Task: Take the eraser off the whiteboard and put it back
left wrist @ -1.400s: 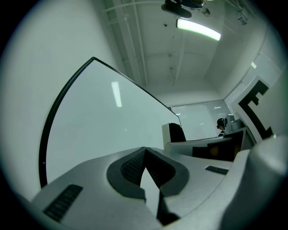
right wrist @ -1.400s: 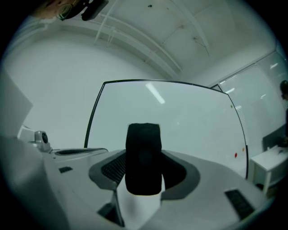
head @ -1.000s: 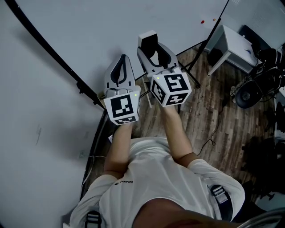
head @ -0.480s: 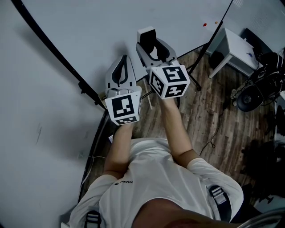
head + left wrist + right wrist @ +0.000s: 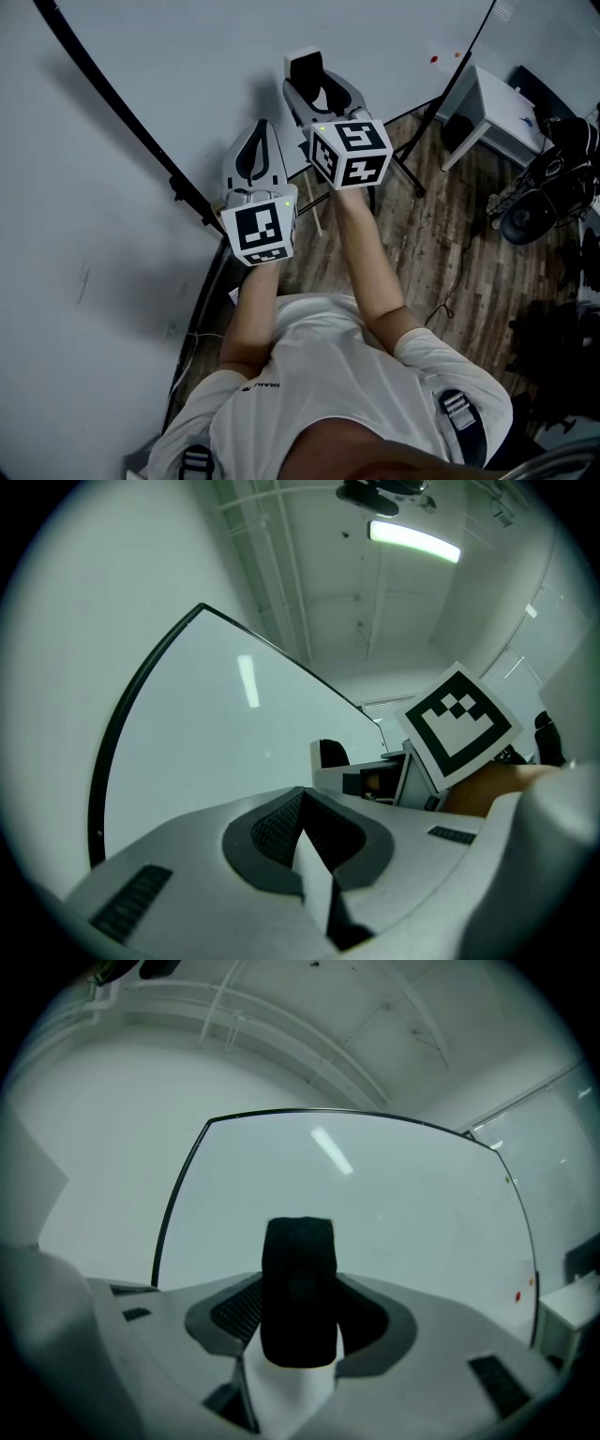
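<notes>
While both forearms reach forward, the right gripper (image 5: pixel 298 1321) clamps the black-and-white eraser (image 5: pixel 298 1288) upright between its jaws, close before the whiteboard (image 5: pixel 216 56); contact cannot be confirmed. The left gripper (image 5: pixel 305 836) sits beside it, nearer the body, jaws pressed together and empty. The board's black frame (image 5: pixel 112 117) runs at left; a white table (image 5: pixel 502 98) and stand legs (image 5: pixel 408 159) occupy the floor at right.

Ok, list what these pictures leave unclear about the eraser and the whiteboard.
Whether the eraser touches the whiteboard: right gripper view, the eraser itself covers the far side; head view, too steep to tell.
Red dot on the whiteboard: head view, too small to tell magnet from mark.
Whiteboard's top: head view, cut off by the picture's edge.
</notes>
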`<state>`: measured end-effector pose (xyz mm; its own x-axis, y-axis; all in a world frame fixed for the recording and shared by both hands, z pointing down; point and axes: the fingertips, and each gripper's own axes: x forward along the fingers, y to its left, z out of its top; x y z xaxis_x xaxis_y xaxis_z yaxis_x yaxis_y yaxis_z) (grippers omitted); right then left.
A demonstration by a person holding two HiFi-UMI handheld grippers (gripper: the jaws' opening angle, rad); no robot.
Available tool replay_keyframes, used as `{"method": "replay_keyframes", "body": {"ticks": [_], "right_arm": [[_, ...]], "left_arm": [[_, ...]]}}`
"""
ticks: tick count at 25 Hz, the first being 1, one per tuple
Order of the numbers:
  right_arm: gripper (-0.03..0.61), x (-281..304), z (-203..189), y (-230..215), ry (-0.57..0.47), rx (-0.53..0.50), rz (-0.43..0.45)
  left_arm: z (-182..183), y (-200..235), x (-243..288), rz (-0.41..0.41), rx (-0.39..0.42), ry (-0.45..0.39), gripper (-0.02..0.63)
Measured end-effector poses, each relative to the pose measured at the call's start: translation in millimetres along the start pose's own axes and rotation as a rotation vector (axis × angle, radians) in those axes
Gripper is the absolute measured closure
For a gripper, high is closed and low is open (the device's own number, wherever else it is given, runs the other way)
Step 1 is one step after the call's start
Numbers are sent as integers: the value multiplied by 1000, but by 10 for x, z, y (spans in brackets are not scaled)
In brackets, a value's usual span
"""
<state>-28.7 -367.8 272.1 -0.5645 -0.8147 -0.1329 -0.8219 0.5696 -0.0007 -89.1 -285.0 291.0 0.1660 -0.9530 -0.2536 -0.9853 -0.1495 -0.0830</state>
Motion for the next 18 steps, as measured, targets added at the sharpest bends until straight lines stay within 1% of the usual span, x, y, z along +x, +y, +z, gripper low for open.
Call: {"method": "replay_keyframes", "body": {"ticks": [18], "right_arm": [[345,332,-5,-2,17,-16,5]], "left_arm": [[10,99,72,9,10,-4,612]]}}
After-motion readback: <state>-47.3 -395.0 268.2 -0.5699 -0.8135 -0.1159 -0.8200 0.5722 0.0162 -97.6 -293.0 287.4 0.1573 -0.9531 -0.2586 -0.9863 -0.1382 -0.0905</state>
